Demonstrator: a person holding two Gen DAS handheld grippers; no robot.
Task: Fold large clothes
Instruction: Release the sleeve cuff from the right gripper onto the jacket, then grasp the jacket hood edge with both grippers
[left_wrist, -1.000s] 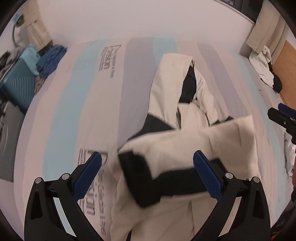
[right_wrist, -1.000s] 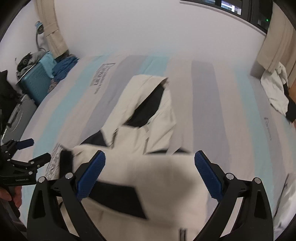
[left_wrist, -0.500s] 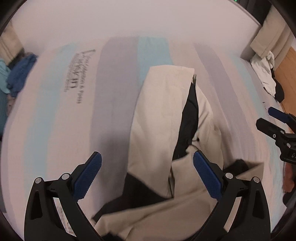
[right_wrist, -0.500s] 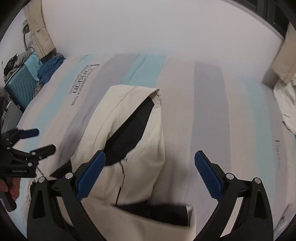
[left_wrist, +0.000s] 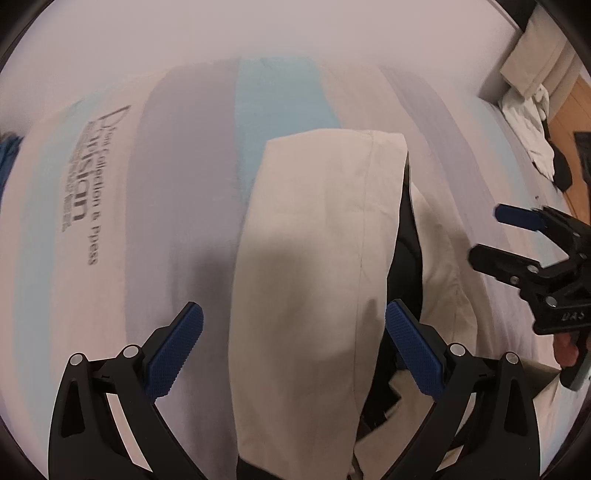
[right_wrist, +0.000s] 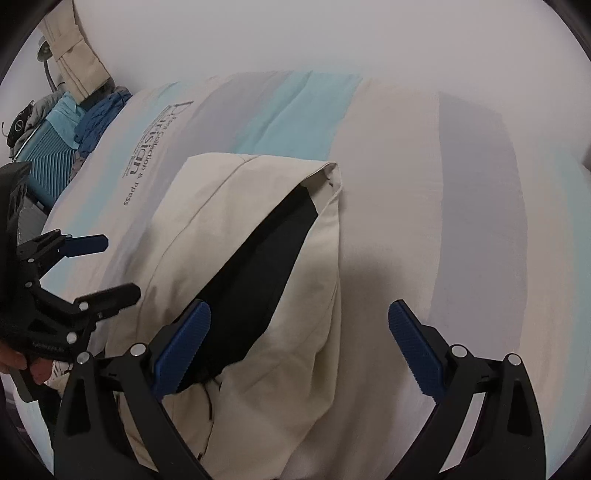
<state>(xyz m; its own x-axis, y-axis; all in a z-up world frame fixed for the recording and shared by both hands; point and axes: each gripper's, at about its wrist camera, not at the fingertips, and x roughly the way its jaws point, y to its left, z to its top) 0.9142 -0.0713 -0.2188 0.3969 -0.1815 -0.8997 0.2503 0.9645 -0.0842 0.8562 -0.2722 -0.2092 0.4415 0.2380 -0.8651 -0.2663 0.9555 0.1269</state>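
Note:
A large cream jacket with a black lining (left_wrist: 314, 258) lies lengthwise on the striped bed (left_wrist: 184, 192). Its far end, a cream hood or hem, points to the wall. In the right wrist view the jacket (right_wrist: 243, 229) shows its black inside (right_wrist: 258, 273) through an open edge. My left gripper (left_wrist: 293, 350) is open and empty, straddling the jacket's near part just above it. My right gripper (right_wrist: 299, 339) is open and empty over the jacket's right edge. Each gripper shows in the other's view: the right one (left_wrist: 517, 236) and the left one (right_wrist: 92, 266).
The bed cover has grey, cyan and beige stripes and printed lettering (right_wrist: 147, 147). A teal suitcase (right_wrist: 44, 162) with blue clothes (right_wrist: 99, 114) stands at the bed's left. White and black clothes (left_wrist: 535, 140) lie at the far right, by a wooden floor. A white wall is behind.
Both grippers have moved forward along the jacket toward its far end. The folded sleeve part that lay under them has passed out of view behind. Both stayed open.

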